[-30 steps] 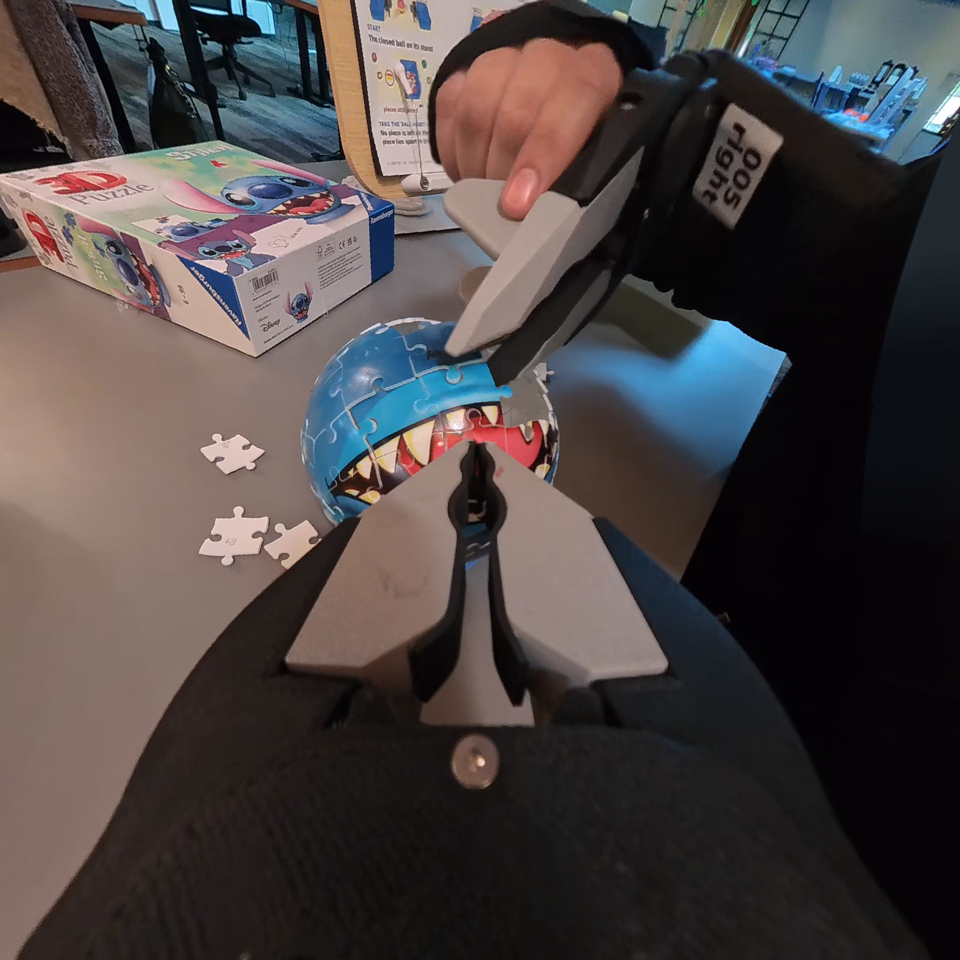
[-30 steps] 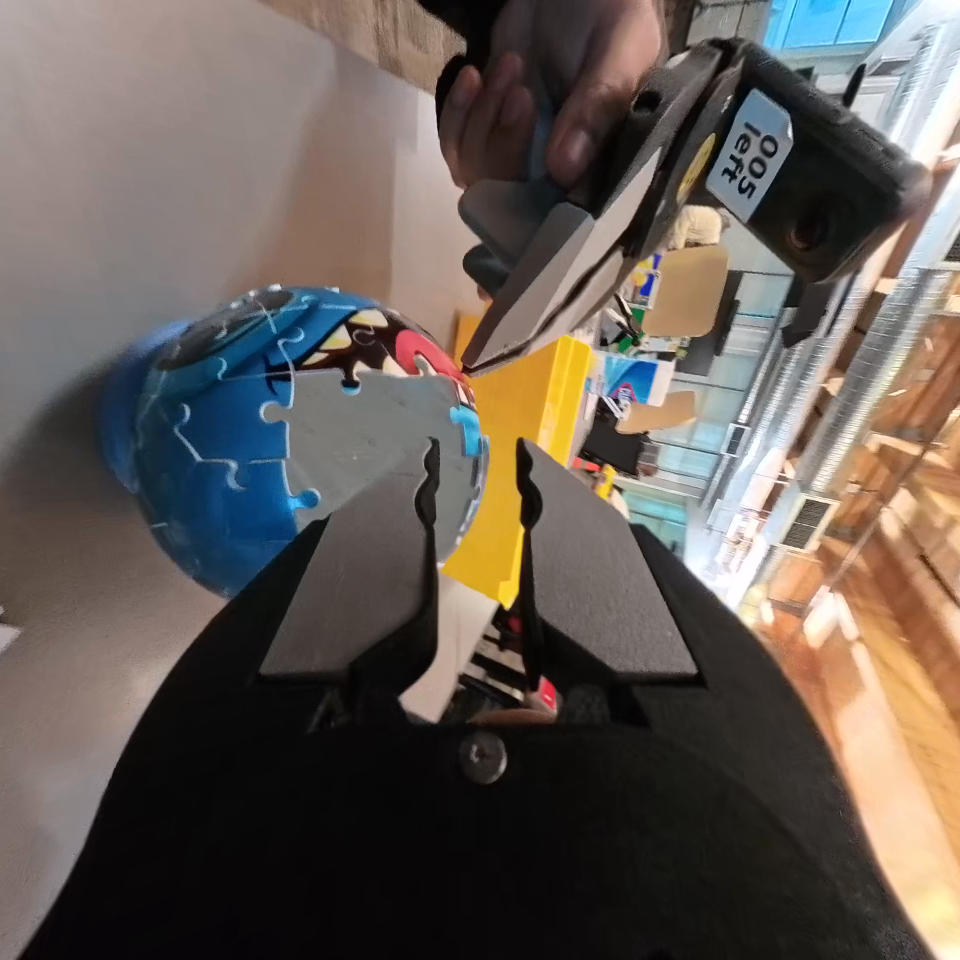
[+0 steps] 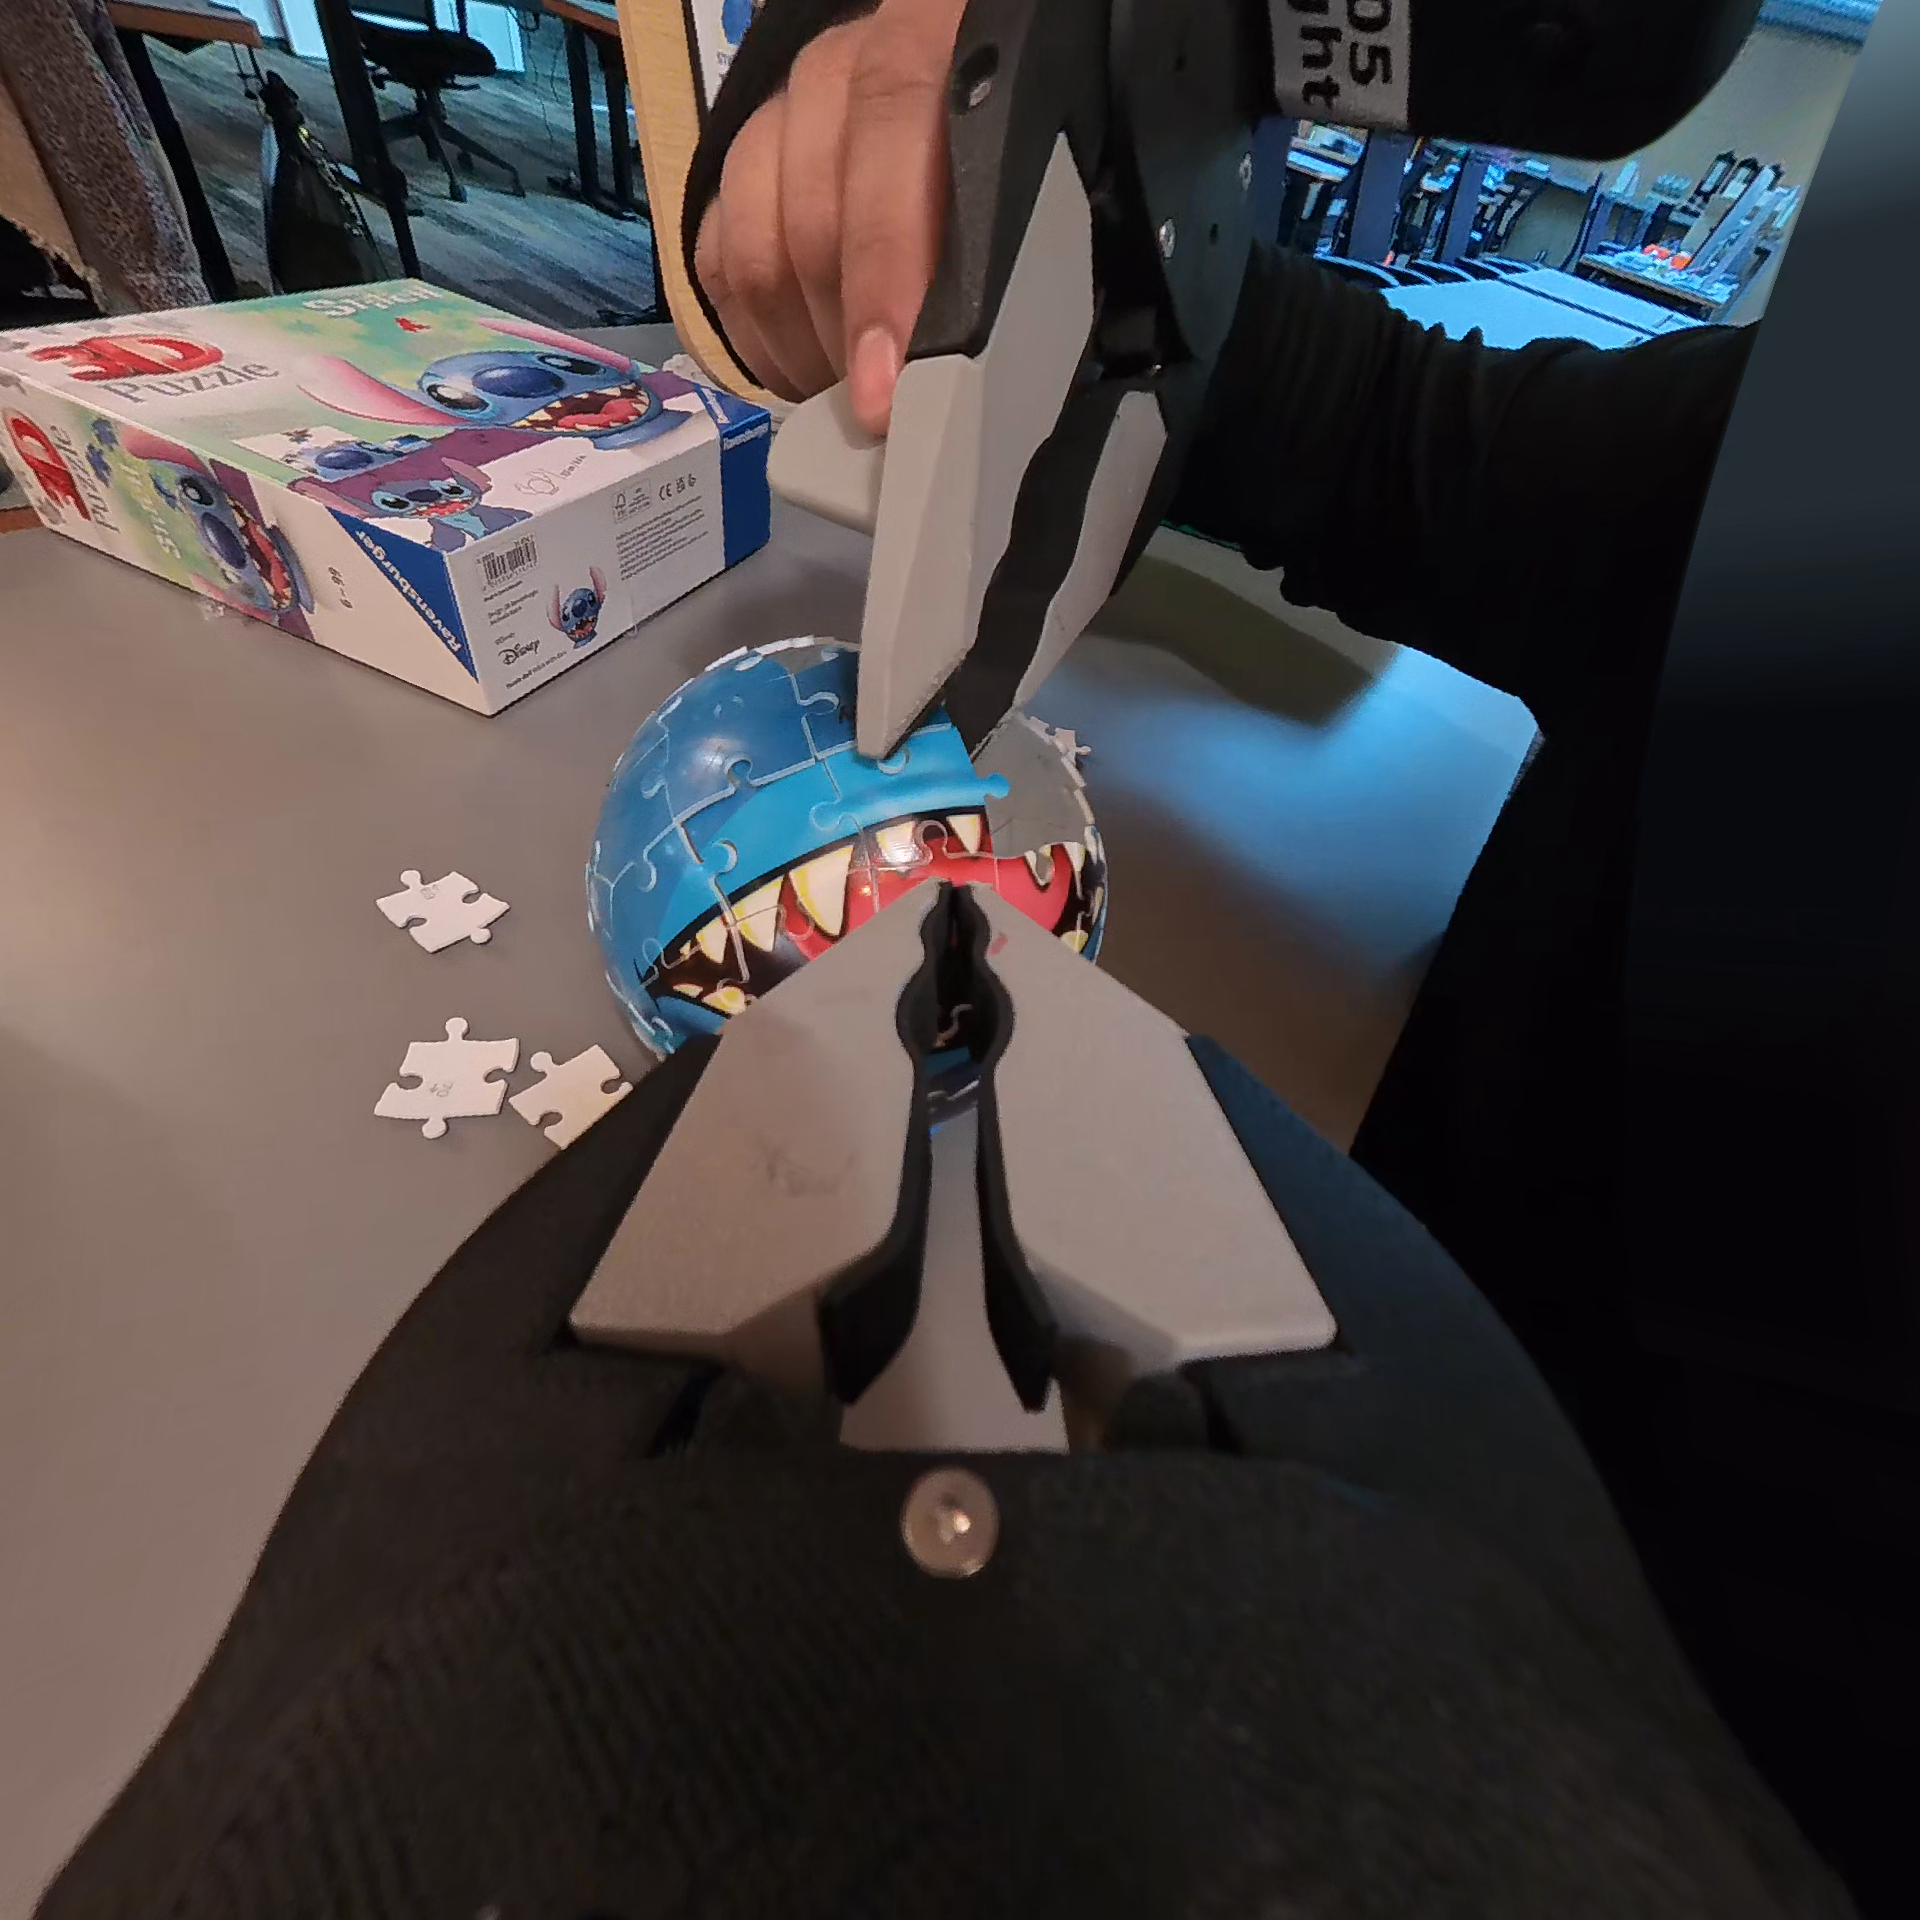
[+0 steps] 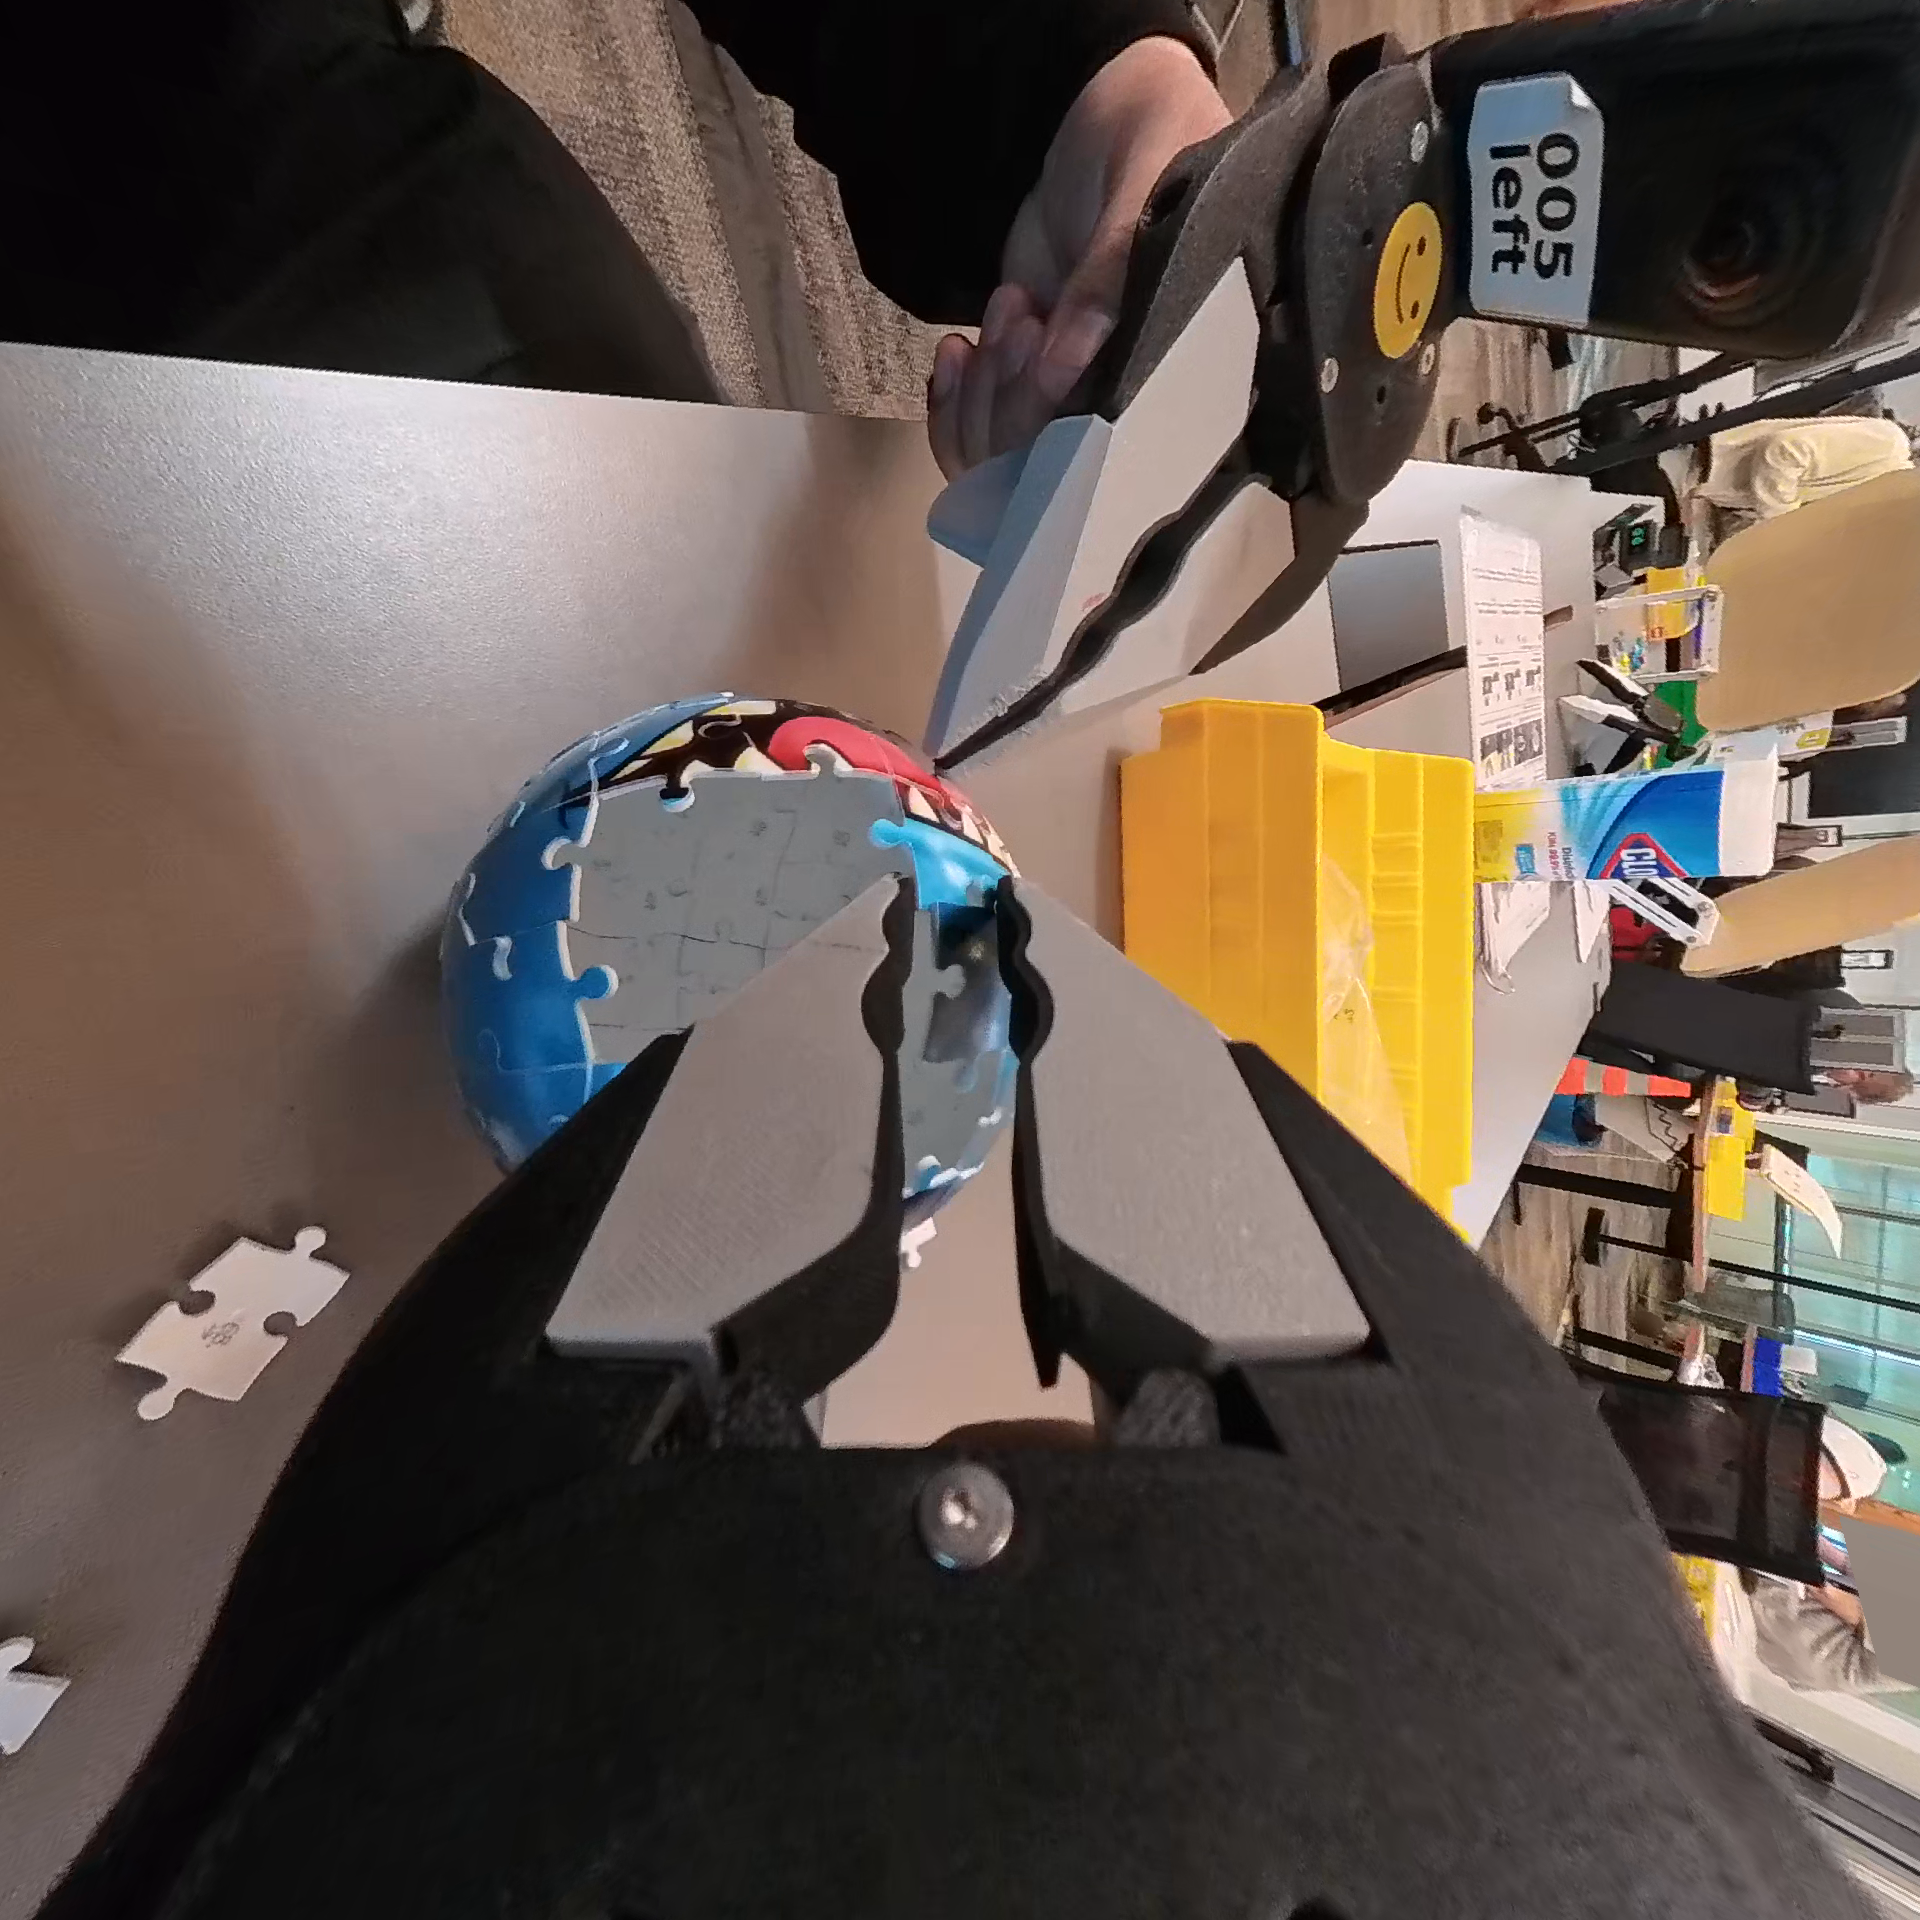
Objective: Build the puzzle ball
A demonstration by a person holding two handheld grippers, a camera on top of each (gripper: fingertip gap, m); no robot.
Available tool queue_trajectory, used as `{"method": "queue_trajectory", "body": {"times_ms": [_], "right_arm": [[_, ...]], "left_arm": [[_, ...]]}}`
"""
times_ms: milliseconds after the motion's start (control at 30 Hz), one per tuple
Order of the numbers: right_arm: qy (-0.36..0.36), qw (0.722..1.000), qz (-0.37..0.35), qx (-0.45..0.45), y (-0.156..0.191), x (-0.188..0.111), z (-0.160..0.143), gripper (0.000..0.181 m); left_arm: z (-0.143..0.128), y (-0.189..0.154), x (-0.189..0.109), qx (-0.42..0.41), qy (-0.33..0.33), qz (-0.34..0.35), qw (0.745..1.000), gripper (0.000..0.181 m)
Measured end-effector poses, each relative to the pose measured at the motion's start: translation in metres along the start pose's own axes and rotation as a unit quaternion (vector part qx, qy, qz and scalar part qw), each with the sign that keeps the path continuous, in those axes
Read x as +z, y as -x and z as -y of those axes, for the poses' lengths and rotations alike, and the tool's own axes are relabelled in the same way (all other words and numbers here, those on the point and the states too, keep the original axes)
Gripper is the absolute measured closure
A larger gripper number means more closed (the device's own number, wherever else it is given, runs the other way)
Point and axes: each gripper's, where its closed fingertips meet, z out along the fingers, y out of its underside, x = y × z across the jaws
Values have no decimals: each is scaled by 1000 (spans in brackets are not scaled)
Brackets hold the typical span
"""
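The right gripper (image 3: 935, 717) has swung upright over the puzzle ball (image 3: 790, 831), jaws parted; the left gripper (image 3: 951, 904) is clenched empty. Three loose pieces (image 3: 442, 909) remain on the counter (image 3: 208, 831).

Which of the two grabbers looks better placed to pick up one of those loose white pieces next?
Probably the left. The loose pieces lie on the table just beside the left gripper, on its side of the puzzle ball. The right gripper is at the ball's top, jaws open, farther off.

Open office: desks (image 3: 582, 62), chairs (image 3: 426, 62).
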Motion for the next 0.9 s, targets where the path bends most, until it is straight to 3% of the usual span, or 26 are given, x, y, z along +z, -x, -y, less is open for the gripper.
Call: {"method": "queue_trajectory", "body": {"times_ms": [133,900], "right_arm": [[12,1000,15,1,0,3,-3,161],[-29,993,98,50,3,-1,2,167]], "left_arm": [[0,-1,1,2,2,1,1000,181],[-2,-1,0,3,5,1,1000,181]]}}
